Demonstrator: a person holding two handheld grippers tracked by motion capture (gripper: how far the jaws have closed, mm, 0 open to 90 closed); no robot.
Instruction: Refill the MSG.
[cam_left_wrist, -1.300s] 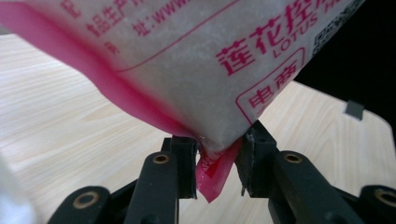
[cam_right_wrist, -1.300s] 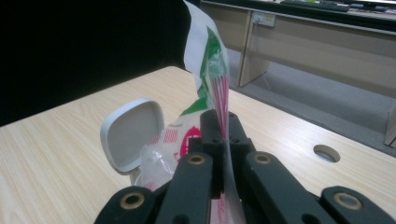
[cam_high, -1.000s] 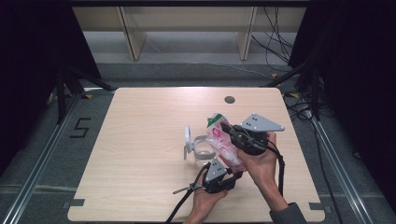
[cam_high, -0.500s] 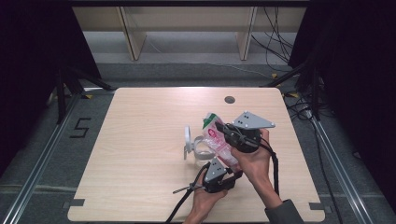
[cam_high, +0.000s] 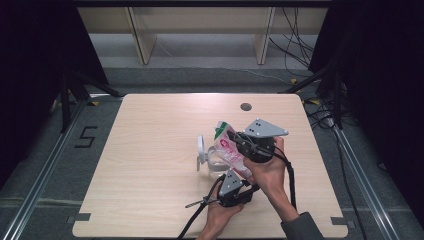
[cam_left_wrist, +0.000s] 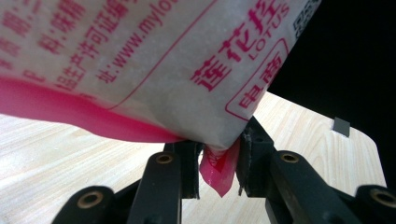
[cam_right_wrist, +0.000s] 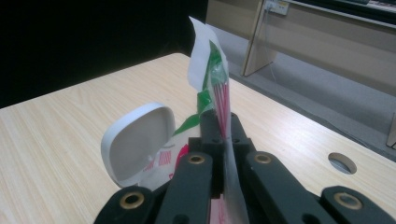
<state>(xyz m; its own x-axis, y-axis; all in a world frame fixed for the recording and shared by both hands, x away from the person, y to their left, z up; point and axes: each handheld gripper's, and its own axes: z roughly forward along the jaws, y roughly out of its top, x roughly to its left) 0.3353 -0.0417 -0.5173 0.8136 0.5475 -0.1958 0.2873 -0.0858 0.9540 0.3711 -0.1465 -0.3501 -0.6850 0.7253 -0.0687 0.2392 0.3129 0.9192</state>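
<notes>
A white and pink bag (cam_high: 226, 146) with red print and a green top hangs tilted between my two grippers, over the table's right half. My right gripper (cam_high: 235, 141) is shut on the bag's upper edge (cam_right_wrist: 210, 60), which stands up thin between the jaws of that gripper (cam_right_wrist: 222, 123). My left gripper (cam_high: 234, 174) holds the bag from below: its jaws pinch the pink bottom corner (cam_left_wrist: 219, 179) of the bag (cam_left_wrist: 163, 60). Just left of the bag stands a clear container (cam_high: 214, 166) with its white flip lid (cam_high: 201, 150) open; the lid (cam_right_wrist: 137, 140) faces the right gripper.
The wooden table (cam_high: 150, 140) has a round cable hole (cam_high: 245, 106) near its far edge. Cables trail from both grippers toward the near edge. Beyond the table are a grey floor, wooden shelf legs (cam_high: 140, 40) and black stands on both sides.
My right gripper has shifted slightly left with the bag's top, closer to the container. The left gripper has stayed in place.
</notes>
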